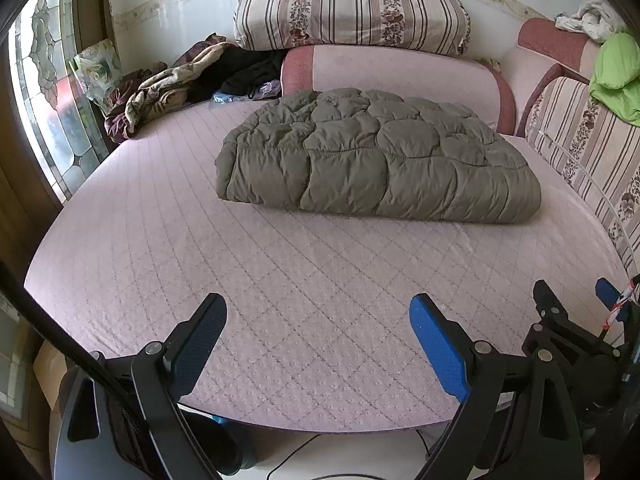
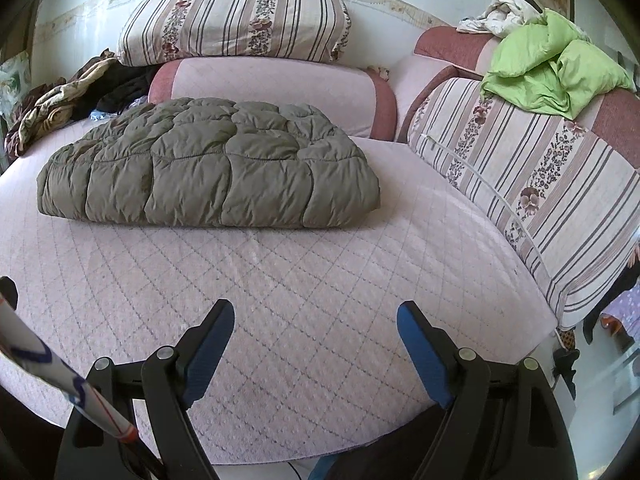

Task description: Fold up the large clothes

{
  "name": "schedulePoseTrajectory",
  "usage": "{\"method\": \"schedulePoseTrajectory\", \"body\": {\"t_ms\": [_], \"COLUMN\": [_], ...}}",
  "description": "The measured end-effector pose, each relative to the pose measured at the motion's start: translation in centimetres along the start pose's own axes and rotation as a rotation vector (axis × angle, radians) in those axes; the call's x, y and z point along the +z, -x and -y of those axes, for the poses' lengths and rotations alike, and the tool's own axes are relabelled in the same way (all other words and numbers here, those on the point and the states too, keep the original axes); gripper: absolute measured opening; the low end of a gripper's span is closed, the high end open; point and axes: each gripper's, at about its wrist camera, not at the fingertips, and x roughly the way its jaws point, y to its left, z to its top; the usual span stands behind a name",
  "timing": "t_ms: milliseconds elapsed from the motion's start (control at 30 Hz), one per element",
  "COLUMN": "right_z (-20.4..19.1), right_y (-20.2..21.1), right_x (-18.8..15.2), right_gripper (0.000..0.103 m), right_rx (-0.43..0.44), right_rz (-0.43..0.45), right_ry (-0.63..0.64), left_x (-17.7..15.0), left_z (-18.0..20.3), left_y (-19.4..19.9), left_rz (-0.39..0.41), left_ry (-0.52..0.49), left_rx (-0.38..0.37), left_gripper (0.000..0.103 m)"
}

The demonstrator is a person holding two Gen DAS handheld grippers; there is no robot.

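Note:
An olive-green quilted puffer garment (image 1: pixel 372 156) lies folded into a thick bundle on the pink quilted bed (image 1: pixel 280 280); it also shows in the right wrist view (image 2: pixel 208 164). My left gripper (image 1: pixel 318 320) is open and empty, hovering over the bed's near edge, well short of the garment. My right gripper (image 2: pixel 316 328) is open and empty too, over the near edge of the bed (image 2: pixel 280 300). The right gripper also shows at the right edge of the left wrist view (image 1: pixel 576 300).
A striped floral cushion (image 1: pixel 352 8) rests on the pink bolster (image 1: pixel 392 72) at the back. A heap of dark and beige clothes (image 1: pixel 168 84) lies back left. A striped cushion (image 2: pixel 532 200) and a lime-green garment (image 2: pixel 552 76) are on the right. A window (image 1: pixel 48 92) is on the left.

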Motion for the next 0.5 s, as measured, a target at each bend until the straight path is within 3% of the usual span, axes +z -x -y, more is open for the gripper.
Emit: {"method": "schedulePoseTrajectory", "body": {"t_ms": [500], "right_z": [-0.11], "right_y": [0.15], "right_x": [0.18], "right_gripper": [0.087], "right_rx": [0.0], "right_rz": [0.009], "right_ry": [0.0], "left_x": [-0.04], "left_z": [-0.18], "left_y": [-0.28], "left_rz": [-0.004], "left_ry": [-0.006], "left_rx": [-0.009], "left_gripper": [0.092]}}
